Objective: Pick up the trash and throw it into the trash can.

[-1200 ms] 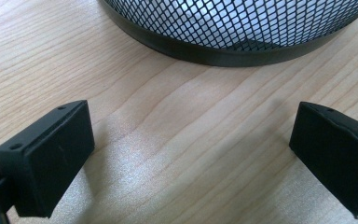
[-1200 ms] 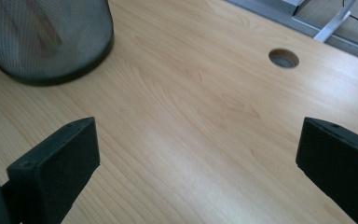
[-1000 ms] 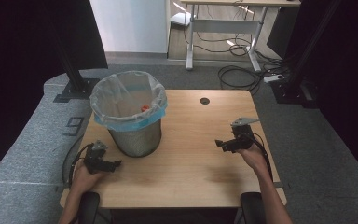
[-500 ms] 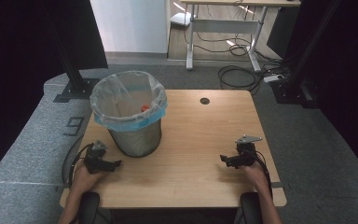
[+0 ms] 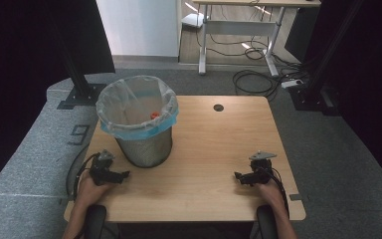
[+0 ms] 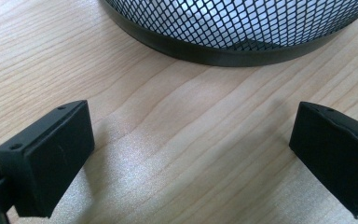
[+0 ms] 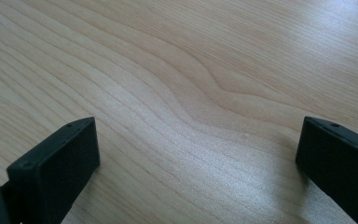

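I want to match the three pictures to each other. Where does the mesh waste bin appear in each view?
High view: the mesh waste bin stands on the table's left part, lined with a plastic bag.
Left gripper view: its black base ring and mesh run along the top edge, beyond the open jaws.
Right gripper view: not in it.
Shared landmark: the light wood tabletop.

Looks like a lab / recording setup in an office-type room, not a home. My wooden table [image 5: 214, 144] sits between black curtains [image 5: 25, 45] w/ black metal stands [image 5: 77, 74] on either side. Grey carpet [image 5: 328, 149], a taped "9" [image 5: 79, 134], loose cables [image 5: 253, 82], and a white-legged desk [image 5: 238, 30] at the back.
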Demonstrator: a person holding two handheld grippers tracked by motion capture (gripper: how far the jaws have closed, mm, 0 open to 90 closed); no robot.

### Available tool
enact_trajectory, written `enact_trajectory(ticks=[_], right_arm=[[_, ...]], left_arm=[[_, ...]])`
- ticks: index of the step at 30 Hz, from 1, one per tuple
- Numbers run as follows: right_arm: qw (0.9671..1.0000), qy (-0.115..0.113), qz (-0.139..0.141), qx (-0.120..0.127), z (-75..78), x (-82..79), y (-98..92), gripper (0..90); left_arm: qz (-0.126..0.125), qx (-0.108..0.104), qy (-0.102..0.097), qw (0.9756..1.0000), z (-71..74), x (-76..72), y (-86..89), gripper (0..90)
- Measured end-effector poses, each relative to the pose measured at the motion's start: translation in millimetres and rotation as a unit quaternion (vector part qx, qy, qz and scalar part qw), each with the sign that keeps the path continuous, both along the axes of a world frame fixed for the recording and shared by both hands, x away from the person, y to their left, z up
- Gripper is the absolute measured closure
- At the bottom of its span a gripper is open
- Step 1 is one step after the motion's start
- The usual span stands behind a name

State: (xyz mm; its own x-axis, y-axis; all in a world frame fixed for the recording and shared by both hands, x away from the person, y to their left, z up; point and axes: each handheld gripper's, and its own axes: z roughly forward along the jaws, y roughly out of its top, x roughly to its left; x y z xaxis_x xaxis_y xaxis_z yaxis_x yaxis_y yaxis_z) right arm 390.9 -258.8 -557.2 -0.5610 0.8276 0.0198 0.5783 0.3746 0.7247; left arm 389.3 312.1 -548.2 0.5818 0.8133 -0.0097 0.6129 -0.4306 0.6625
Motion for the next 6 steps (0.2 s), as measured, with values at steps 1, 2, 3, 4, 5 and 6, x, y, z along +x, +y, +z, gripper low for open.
enact_trajectory(ticks=[1, 2, 3, 4, 5, 6], right_arm=[[1.0, -0.002, 0.002, -0.009, -0.2, -0.7, 1.9, 0.0], [1.0, -0.002, 0.002, -0.009, -0.2, -0.7, 1.8, 0.0], [1.0, -0.002, 0.002, -0.009, -0.3, -0.7, 1.8, 0.0], [1.0, -0.002, 0.002, -0.009, -0.3, -0.7, 1.8, 0.0], [1.0, -0.002, 0.002, -0.009, -0.3, -0.7, 1.8, 0.0], [1.0, -0.002, 0.001, -0.008, -0.3, -0.8, 1.9, 0.0]], left_arm=[[0.0, 0.0, 0.0, 1.0, 0.0, 0.0, -0.1, 0.0], [0.0, 0.0, 0.0, 1.0, 0.0, 0.0, -0.1, 0.0], [0.0, 0.0, 0.0, 1.0, 0.0, 0.0, -0.1, 0.0], [0.0, 0.0, 0.0, 1.0, 0.0, 0.0, -0.1, 0.0], [0.0, 0.0, 0.0, 1.0, 0.0, 0.0, -0.1, 0.0], [0.0, 0.0, 0.0, 1.0, 0.0, 0.0, -0.1, 0.0]])
